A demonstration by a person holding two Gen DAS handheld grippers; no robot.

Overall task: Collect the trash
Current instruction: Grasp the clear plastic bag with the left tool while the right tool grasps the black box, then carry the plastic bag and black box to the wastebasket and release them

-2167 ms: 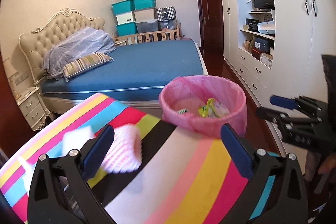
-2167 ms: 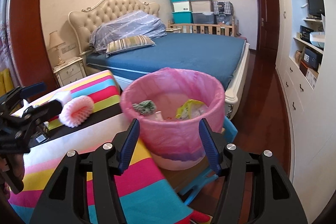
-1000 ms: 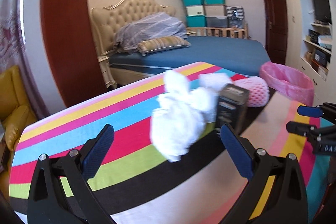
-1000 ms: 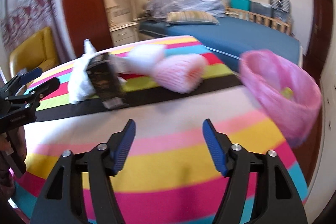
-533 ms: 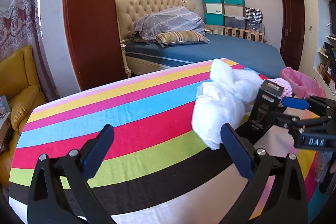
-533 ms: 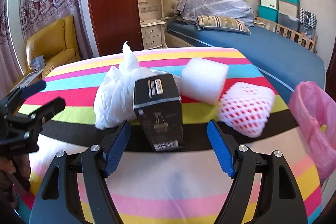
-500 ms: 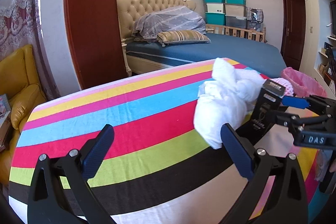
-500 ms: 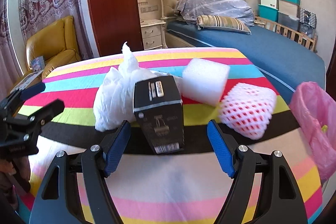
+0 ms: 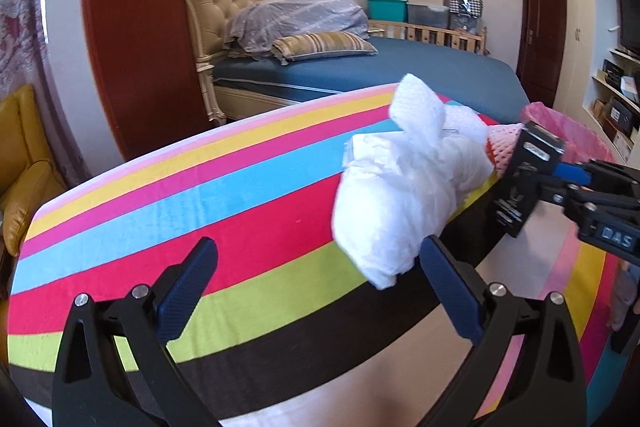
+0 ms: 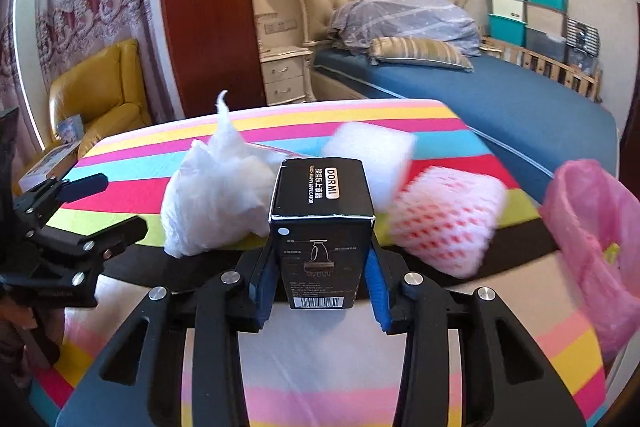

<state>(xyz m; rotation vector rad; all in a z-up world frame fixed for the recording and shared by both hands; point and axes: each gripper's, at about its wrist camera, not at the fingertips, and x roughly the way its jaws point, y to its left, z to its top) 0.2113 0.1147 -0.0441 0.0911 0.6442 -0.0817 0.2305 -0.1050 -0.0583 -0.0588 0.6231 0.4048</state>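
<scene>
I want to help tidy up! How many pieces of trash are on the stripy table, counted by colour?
White: 2, the crumpled white bag and the white foam block
Pink: 1, the pink foam net
Black: 1, the black box, pinched in the right gripper
Total: 4

Parts hiding, blurring and running out of frame

In the right wrist view the foam block [image 10: 370,151] and pink net sleeve [image 10: 446,213] are blurring, and the box [image 10: 323,227] is covering part of each; the bin [image 10: 600,227] is running past the right edge. In the left wrist view the white bag [image 9: 408,195] is hiding most of the net sleeve [image 9: 505,147], the box [image 9: 524,179] is covering part of the bin [image 9: 560,131], and the right gripper [image 9: 576,183] is getting cut off at the right edge.
</scene>
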